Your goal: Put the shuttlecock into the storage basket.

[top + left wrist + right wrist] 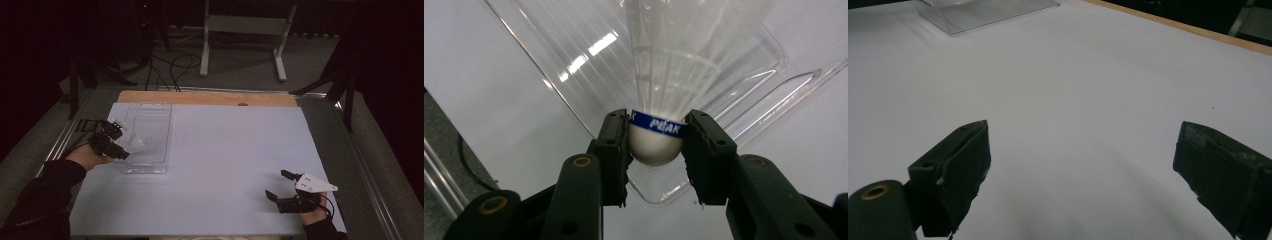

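Shuttlecock (655,137) sits clamped by its white rounded cork base between the two black jaws of the left gripper (655,150), the blue band with white lettering just above the pads, feather skirt fanning away from the camera. It hangs over the near end of the clear plastic tray (574,65); in the high view the shuttlecock (138,144) shows as a small white shape inside the tray's left side, at the left gripper (117,142). Judgement on handling: very light, so no real load on the grip; the cork is firm but smooth and domed, likely to squirt out if the pads ride off the widest part. The feathers look thin and brittle and would crush or bend, so the cork is the right place to hold, as here. The tray (145,167) has low transparent walls and ribbed floor, hard to read by eye; the skirt could catch a wall on the way in or out, so a lift clear of the rim seems wise. The white table sheet (225,160) beyond the tray lies bare, with wide room toward the centre and right. The right gripper (285,185) rests near the front right edge, well apart from the tray, jaws spread wide with nothing between them, as its own view (1083,165) confirms. The wooden table edge (200,97) runs along the far side.
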Demonstrator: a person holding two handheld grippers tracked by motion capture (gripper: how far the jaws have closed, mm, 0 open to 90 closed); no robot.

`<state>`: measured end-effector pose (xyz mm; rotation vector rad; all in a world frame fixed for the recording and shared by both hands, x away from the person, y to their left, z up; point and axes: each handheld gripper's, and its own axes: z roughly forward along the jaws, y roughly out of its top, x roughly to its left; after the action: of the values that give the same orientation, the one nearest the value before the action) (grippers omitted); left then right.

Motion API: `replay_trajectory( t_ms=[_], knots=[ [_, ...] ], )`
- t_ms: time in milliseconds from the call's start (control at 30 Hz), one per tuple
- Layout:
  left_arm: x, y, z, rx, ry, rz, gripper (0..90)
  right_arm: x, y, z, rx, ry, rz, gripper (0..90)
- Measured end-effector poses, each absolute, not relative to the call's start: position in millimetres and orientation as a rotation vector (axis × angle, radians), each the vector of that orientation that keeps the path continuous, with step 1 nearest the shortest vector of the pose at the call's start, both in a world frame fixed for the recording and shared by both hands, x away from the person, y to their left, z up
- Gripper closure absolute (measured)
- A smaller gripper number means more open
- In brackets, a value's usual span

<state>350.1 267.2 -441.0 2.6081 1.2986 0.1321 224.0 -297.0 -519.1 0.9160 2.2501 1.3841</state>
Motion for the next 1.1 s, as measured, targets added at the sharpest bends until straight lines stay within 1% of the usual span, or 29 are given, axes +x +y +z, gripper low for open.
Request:
replay_trajectory(
  t_ms=[100,133,200,233,300,333,400,433,500,567,600,633,700,733,767,833,933,1100],
  knots=[
    [350,266,-439,2.624,1.290,0.143,61.8,224,-297,-519,0.915,2.249,1.387,8.4],
    [349,264,-437,2.631,1.296,0.149,59.4,224,-297,-519,0.914,2.249,1.386,8.4],
    [350,263,-437,2.639,1.303,0.139,49.1,224,-297,-519,0.914,2.250,1.388,8.4],
    [350,263,-436,2.647,1.312,0.151,47.2,224,-297,-519,0.914,2.249,1.387,8.4],
    [350,263,-435,2.638,1.323,0.147,37.7,224,-297,-518,0.915,2.248,1.389,8.4],
    [350,263,-435,2.639,1.311,0.143,37.5,224,-297,-518,0.915,2.248,1.390,8.4],
    [351,262,-434,2.636,1.313,0.138,30.3,224,-297,-518,0.917,2.248,1.390,8.4],
    [351,262,-434,2.636,1.313,0.138,29.7,224,-297,-518,0.917,2.248,1.390,8.4],
    [350,261,-434,2.630,1.313,0.134,23.0,224,-297,-518,0.916,2.246,1.390,8.4],
    [351,261,-434,2.621,1.324,0.130,18.7,224,-297,-518,0.917,2.247,1.390,8.4],
    [352,261,-433,2.605,1.335,0.111,15.3,224,-297,-518,0.917,2.248,1.391,8.4],
    [353,262,-432,2.591,1.336,0.097,14.9,224,-297,-518,0.917,2.248,1.390,8.4],
    [353,262,-432,2.581,1.331,0.082,6.7,224,-297,-518,0.915,2.248,1.389,8.4],
    [353,262,-430,2.564,1.312,0.055,6.7,224,-297,-518,0.916,2.247,1.389,8.4],
    [353,262,-429,2.556,1.288,0.055,2.5,224,-297,-518,0.916,2.245,1.389,8.4],
    [351,258,-428,2.549,1.247,0.086,0.2,223,-297,-518,0.916,2.246,1.389,8.4],
    [350,254,-427,2.533,1.195,0.123,0.1,224,-297,-518,0.914,2.244,1.391,8.4],
    [352,247,-425,2.490,1.164,0.167,0.1,224,-298,-519,0.913,2.247,1.386,8.4]
  ],
)
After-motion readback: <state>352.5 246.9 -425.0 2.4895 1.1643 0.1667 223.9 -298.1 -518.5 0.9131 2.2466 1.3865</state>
